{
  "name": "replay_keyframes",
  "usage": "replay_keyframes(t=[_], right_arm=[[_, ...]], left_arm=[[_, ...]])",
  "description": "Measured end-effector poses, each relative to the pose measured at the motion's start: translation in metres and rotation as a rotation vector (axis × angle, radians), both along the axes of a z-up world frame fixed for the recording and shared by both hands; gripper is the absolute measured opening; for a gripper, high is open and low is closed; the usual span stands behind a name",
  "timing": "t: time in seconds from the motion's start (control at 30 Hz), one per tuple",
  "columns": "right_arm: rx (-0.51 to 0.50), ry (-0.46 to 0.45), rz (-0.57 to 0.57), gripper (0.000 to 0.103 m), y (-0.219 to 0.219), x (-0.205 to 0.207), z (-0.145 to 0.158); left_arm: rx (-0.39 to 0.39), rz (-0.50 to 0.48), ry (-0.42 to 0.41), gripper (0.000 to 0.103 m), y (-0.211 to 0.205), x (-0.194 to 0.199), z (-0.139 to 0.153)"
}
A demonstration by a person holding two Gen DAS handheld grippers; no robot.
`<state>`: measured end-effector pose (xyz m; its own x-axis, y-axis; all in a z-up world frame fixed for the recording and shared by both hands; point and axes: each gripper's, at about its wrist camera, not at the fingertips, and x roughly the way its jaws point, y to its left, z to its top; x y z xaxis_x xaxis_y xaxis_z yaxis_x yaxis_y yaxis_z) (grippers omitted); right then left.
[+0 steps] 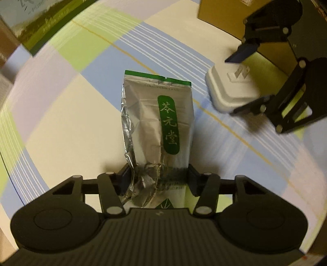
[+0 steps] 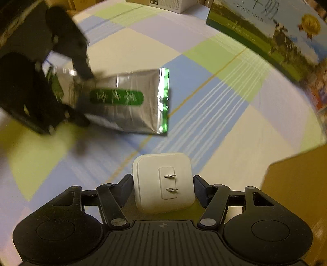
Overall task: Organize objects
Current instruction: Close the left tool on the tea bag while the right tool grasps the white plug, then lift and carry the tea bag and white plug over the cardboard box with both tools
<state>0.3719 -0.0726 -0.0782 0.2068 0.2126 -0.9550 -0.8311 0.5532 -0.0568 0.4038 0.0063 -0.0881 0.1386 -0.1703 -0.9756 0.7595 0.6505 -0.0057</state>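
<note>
A silver foil tea pouch (image 1: 157, 126) with a green label is held between the pads of my left gripper (image 1: 158, 178), which is shut on its lower end. The pouch also shows in the right wrist view (image 2: 126, 102), with the left gripper (image 2: 77, 96) on it, blurred. A white plug adapter (image 2: 163, 182) with two metal prongs facing up sits between the fingers of my right gripper (image 2: 162, 184), which is shut on it. In the left wrist view the adapter (image 1: 231, 90) is held by the right gripper (image 1: 241, 81) at the right.
A checked cloth (image 1: 61, 122) in blue, green and cream covers the table. A brown cardboard box (image 1: 224, 18) stands at the far right, also seen in the right wrist view (image 2: 296, 188). A milk carton box (image 2: 265, 30) stands at the back, and shows in the left wrist view (image 1: 40, 26).
</note>
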Motion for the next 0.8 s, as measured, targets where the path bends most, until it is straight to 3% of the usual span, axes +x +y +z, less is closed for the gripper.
replay_keyframes(t=[0.3, 0.43, 0.8], right_arm=[[0.048, 0.047, -0.109, 0.06, -0.017, -0.063, 0.005], [0.065, 0.089, -0.158, 0.06, -0.026, -0.083, 0.008], [0.139, 0.06, -0.212, 0.062, -0.043, -0.092, -0.003]], left_arm=[[-0.061, 0.216, 0.07, 0.046, 0.009, -0.081, 0.005], [-0.039, 0.223, 0.028, 0.056, 0.002, -0.108, 0.006], [-0.072, 0.289, 0.023, 0.071, 0.002, -0.103, 0.0]])
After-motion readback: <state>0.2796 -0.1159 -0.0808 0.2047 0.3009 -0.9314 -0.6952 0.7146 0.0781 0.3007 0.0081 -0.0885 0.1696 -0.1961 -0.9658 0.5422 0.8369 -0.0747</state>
